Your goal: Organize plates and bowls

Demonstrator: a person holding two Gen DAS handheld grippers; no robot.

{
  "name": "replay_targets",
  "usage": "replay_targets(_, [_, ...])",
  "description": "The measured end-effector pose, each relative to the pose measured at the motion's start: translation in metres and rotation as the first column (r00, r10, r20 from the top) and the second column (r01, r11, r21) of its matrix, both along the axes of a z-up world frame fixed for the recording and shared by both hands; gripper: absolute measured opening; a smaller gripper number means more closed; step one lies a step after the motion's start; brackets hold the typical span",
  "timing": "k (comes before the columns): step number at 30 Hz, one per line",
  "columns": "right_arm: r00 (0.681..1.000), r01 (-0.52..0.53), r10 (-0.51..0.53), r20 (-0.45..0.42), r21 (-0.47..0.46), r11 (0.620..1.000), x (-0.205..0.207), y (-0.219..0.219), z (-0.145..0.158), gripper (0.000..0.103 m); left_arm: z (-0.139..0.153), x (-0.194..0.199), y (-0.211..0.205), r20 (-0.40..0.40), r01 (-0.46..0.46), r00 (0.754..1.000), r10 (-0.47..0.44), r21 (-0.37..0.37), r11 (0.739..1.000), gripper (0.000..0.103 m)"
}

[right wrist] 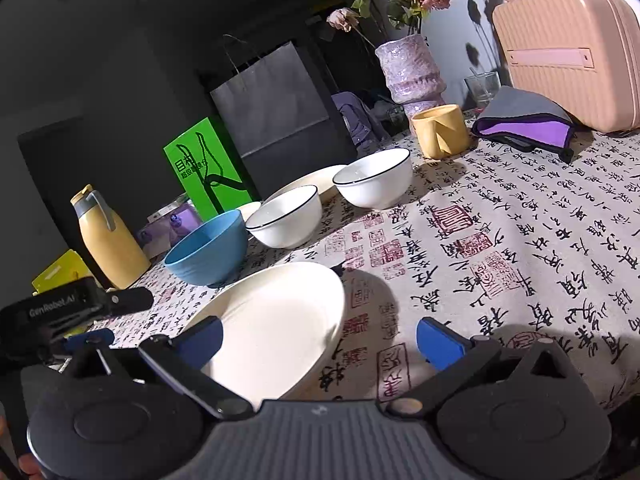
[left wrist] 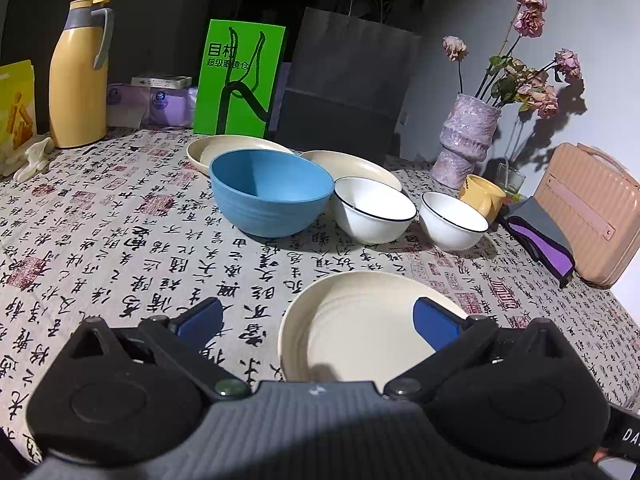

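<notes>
calligraphy-print tablecloth [left wrist: 120, 248] under crockery, dark room behind

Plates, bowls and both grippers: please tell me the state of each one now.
Near cream plate: flat, empty.
Two far cream plates: apart, empty.
Blue bowl: upright, empty.
Two white bowls: upright, unstacked.
Left gripper: open, holding nothing.
Right gripper: open, holding nothing.

— Cream on the near plate [left wrist: 360, 320], plain blue on the big bowl [left wrist: 272, 192]?
— Yes; white with thin dark rims on both small bowls [left wrist: 374, 210].
— Tablecloth [left wrist: 120, 240]?
— Pale grey, covered in black calligraphy and red seal stamps. Yellow for the mug [right wrist: 440, 130], mottled lilac for the vase [right wrist: 414, 70].
</notes>
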State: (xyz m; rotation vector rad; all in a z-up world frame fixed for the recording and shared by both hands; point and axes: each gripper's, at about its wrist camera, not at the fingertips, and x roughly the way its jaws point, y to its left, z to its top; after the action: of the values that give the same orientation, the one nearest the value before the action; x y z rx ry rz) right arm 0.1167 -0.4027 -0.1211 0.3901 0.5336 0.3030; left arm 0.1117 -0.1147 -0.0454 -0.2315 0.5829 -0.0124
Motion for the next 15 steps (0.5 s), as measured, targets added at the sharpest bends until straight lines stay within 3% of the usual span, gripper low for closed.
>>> replay_targets(15, [1.0, -0.023, 0.023, 0.007, -0.026, 0.999, 0.0075, -0.0024, 0.0053, 0.103, 0.0039, 0.0033, 0.0039, -0.003, -0.023, 1.0, 0.023, 0.011, 1.0, 0.103])
